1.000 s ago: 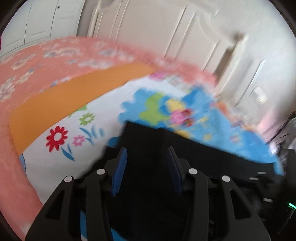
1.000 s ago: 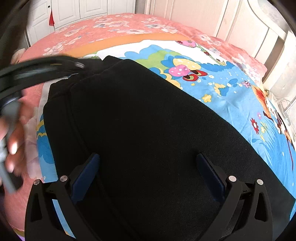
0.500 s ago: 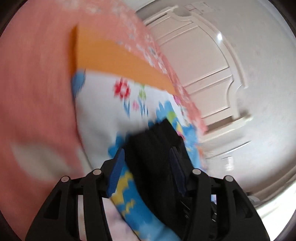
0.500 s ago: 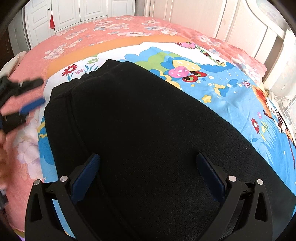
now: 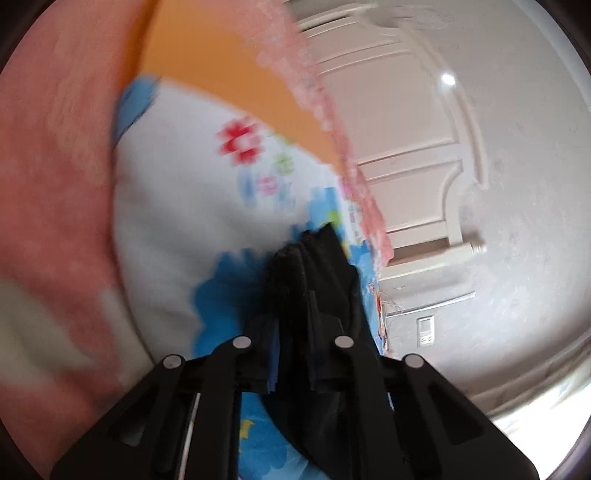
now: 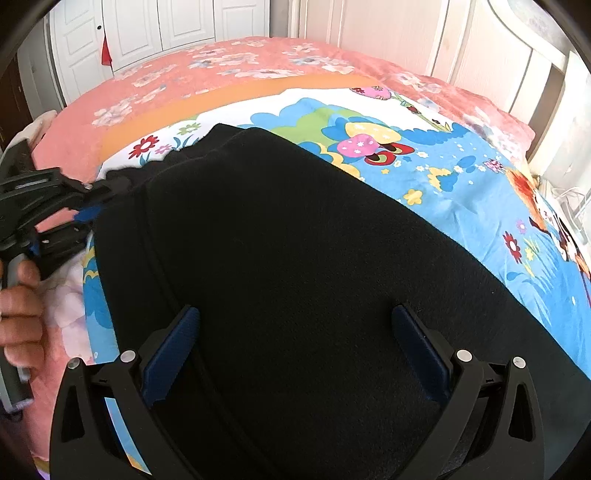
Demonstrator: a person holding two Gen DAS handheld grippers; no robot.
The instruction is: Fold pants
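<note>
Black pants lie spread across the colourful cartoon sheet on the bed. My right gripper is open, hovering over the middle of the pants with nothing between its fingers. My left gripper is shut on the edge of the pants, with bunched black fabric between its blue pads. In the right wrist view the left gripper grips the pants' far left corner near the waistband.
The bed has a pink floral cover with an orange band. A white headboard and wall stand behind. White closet doors are at the back. A hand holds the left gripper's handle.
My left gripper swung around to the pants' left corner and closed on the fabric edge. My right gripper stayed still and open above the pants.
</note>
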